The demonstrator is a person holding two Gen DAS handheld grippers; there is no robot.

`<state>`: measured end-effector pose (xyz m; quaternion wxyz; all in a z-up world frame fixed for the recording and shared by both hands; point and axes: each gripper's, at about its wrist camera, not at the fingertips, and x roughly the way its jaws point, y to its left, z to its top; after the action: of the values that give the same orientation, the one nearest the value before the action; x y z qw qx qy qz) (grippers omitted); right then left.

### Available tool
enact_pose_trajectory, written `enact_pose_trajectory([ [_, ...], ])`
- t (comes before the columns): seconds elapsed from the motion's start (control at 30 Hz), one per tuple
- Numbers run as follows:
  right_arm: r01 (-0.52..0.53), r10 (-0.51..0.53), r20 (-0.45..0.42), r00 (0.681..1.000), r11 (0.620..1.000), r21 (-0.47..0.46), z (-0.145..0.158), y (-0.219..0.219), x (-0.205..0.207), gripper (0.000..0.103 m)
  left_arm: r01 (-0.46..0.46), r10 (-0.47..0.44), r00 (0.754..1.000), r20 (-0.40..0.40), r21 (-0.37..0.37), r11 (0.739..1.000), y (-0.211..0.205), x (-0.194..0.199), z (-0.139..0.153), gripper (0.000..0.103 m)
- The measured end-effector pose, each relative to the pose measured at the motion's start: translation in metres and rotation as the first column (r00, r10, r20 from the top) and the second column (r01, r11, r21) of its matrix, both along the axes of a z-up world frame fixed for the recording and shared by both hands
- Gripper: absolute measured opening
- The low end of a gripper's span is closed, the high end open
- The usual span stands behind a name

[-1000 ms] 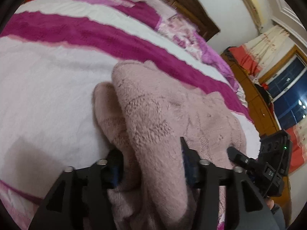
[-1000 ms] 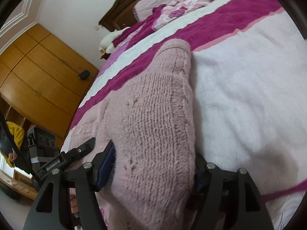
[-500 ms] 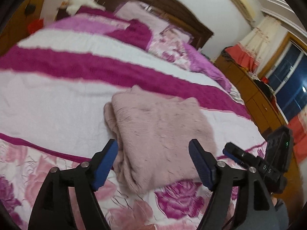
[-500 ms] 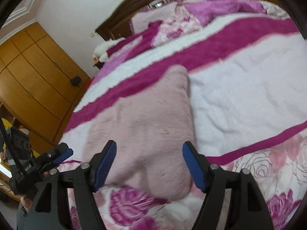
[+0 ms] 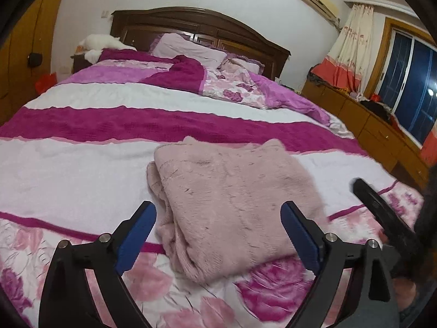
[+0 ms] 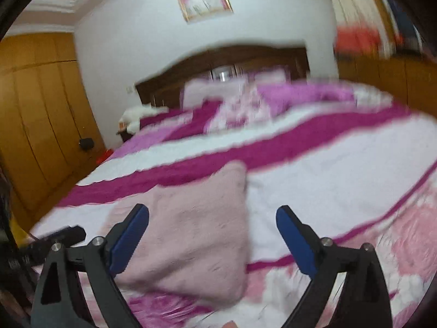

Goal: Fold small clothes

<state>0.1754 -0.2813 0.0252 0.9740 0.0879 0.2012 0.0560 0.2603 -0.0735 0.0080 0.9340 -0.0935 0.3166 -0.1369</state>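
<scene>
A folded pale pink knitted sweater [image 5: 232, 205] lies on the bed near its foot, on the white and floral bands of the bedspread. It also shows, blurred, in the right wrist view [image 6: 191, 240]. My left gripper [image 5: 218, 216] is open and empty, held back from the sweater's near edge and above it. My right gripper [image 6: 213, 218] is open and empty, held back above the sweater's right half. The right gripper's body shows at the right edge of the left wrist view [image 5: 382, 213].
The bed has a magenta, white and floral bedspread [image 5: 82, 169], pillows [image 5: 188, 49] and a dark wooden headboard [image 5: 196, 24]. A wooden wardrobe [image 6: 35, 125] stands on the left, a low wooden cabinet [image 5: 377, 136] and window on the right.
Both grippers have let go of the sweater, opened and pulled back and up. The sweater now lies folded flat on the bed. The right wrist view is still moving and blurred.
</scene>
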Motion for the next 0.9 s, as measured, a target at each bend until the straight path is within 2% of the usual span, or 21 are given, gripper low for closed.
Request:
enact_pose_trajectory([
  [0.07, 0.018, -0.010, 0.076, 0.997, 0.995, -0.100, -0.016, 0.008, -0.009, 0.103, 0.013, -0.014, 1.000, 0.016, 0.038, 0.999, -0.006, 0.005, -0.012, 0.073],
  [0.17, -0.054, 0.057, 0.023, 0.998, 0.993, -0.107, -0.032, 0.013, -0.003, 0.103, 0.015, -0.018, 0.999, 0.036, 0.078, 0.997, -0.011, 0.010, -0.033, 0.073],
  [0.27, -0.065, 0.067, 0.010, 0.998, 0.990, -0.123, -0.038, 0.018, -0.001, 0.103, -0.008, 0.009, 1.000, -0.025, 0.040, 0.999, -0.003, 0.017, -0.052, 0.073],
  [0.4, -0.074, 0.072, -0.025, 0.997, 0.993, -0.097, -0.043, 0.014, 0.003, 0.103, -0.047, 0.048, 0.999, -0.016, 0.008, 0.999, 0.005, 0.012, -0.052, 0.076],
  [0.57, -0.069, 0.068, -0.019, 0.998, 0.995, -0.077, -0.043, 0.012, -0.003, 0.103, -0.049, 0.048, 0.999, 0.014, 0.037, 0.998, 0.000, 0.006, -0.049, 0.077],
  [0.9, -0.085, 0.082, -0.035, 0.996, 0.991, -0.101, -0.044, 0.017, 0.000, 0.103, -0.043, 0.041, 0.999, 0.031, 0.067, 0.997, -0.005, 0.002, -0.048, 0.077],
])
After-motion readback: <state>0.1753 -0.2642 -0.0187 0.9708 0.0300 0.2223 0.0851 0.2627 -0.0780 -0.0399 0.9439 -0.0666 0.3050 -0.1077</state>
